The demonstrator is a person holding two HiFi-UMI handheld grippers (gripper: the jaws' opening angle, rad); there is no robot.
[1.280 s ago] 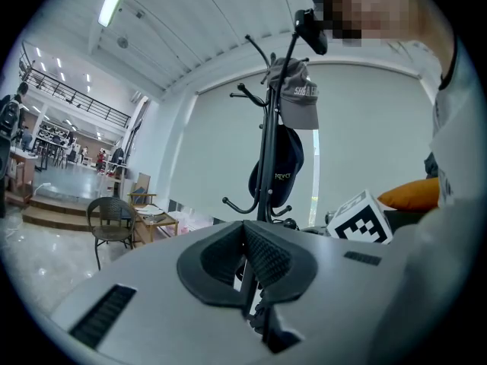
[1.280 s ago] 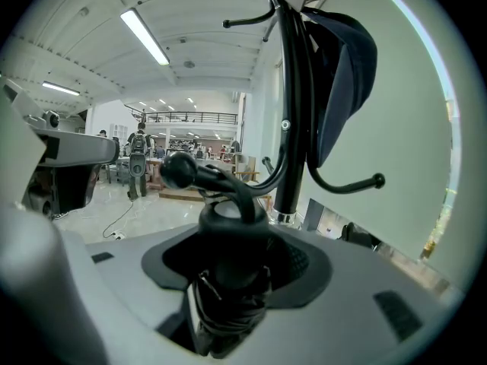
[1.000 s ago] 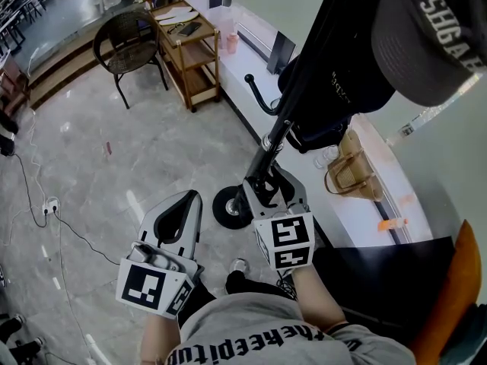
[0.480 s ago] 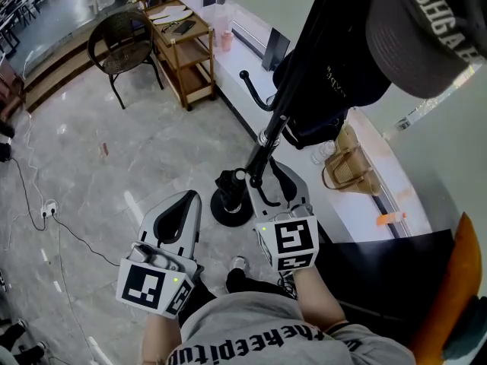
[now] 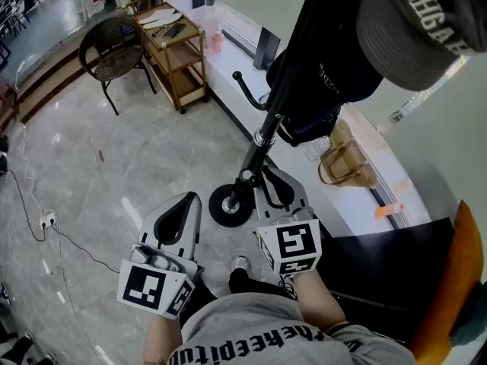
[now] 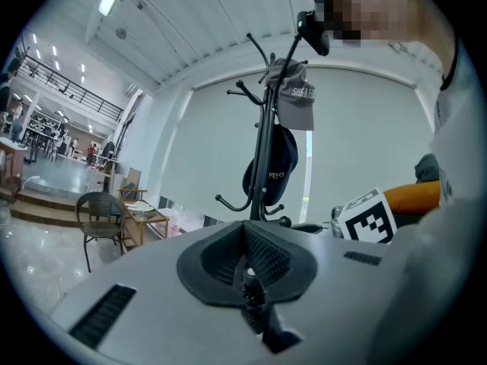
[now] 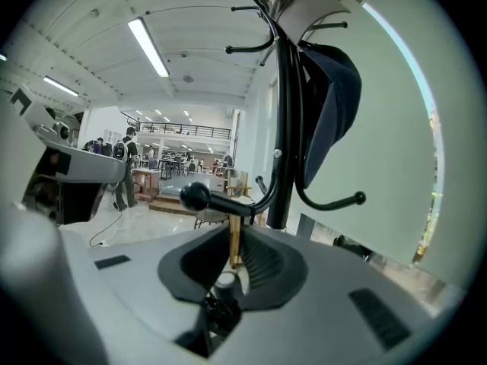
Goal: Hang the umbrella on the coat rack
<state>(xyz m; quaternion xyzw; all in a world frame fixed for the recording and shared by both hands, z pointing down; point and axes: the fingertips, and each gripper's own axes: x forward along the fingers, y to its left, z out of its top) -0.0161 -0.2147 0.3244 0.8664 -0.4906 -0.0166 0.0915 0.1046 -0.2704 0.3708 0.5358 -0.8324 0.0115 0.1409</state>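
The black coat rack stands on a round base right in front of me. A grey cap and a dark blue bag hang on it. I can pick out no umbrella in any view. My right gripper points at the lower pole, its tips just short of it. Its jaws are closing: in the right gripper view only a narrow slit is left, with nothing between the pads. A ball-ended hook juts out just beyond them. My left gripper hangs to the left, shut and empty.
A wicker chair and a wooden cart stand at the far left by a white ledge. A woven bag sits on that ledge behind the rack. A cable and socket lie on the marble floor.
The right gripper's jaws stood wide apart beside the pole and have drawn nearly together. The left gripper has stayed where it was.
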